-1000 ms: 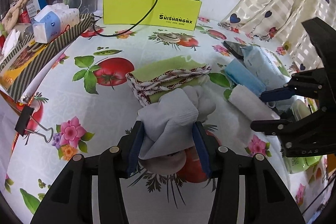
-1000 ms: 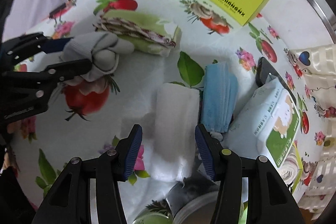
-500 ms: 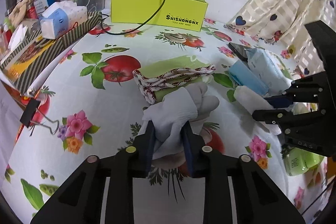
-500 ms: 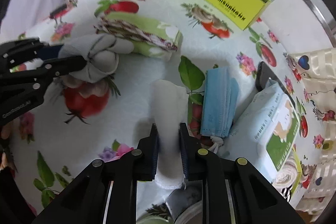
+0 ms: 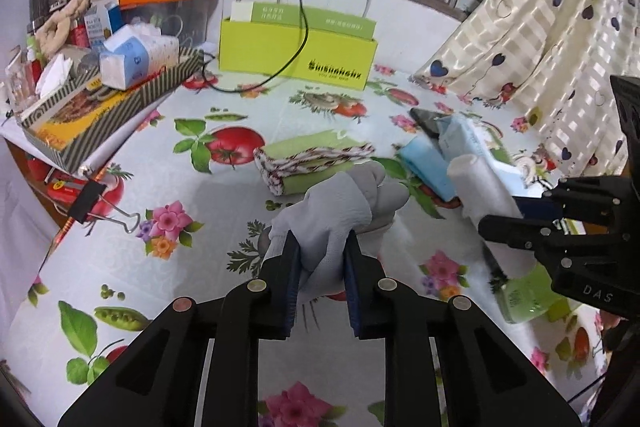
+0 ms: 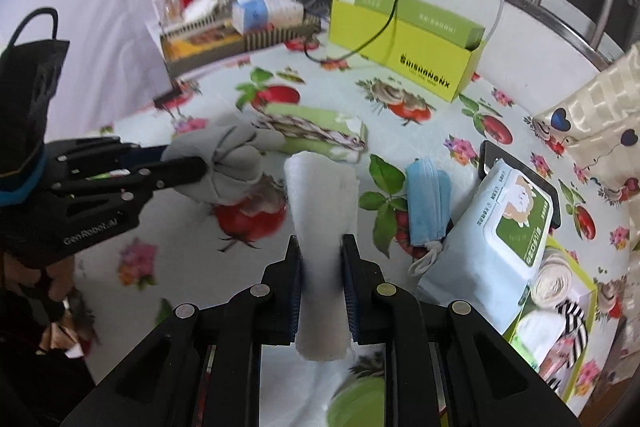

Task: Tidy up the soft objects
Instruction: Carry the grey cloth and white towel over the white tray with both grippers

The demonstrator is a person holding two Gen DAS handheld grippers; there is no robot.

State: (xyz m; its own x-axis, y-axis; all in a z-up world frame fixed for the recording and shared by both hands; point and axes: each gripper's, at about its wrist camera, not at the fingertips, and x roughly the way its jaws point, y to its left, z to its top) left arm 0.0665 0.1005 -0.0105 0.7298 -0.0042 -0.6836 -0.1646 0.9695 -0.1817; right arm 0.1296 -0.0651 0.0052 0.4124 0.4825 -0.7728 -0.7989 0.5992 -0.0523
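Left gripper [image 5: 320, 279] — bunched grey knit glove [image 5: 340, 207]

Green bottle [image 5: 524, 295], lower right: partly hidden behind the right gripper [image 5: 500, 215]. Phone [image 6: 520, 167]: mostly covered by the wipes pack [image 6: 492, 227].

We see two matte black grippers: left gripper [image 5: 320, 267] and right gripper [image 6: 320, 267], each with blue-padded fingers [image 6: 295, 279], round metal pivot screws, and white lettering on the housing.
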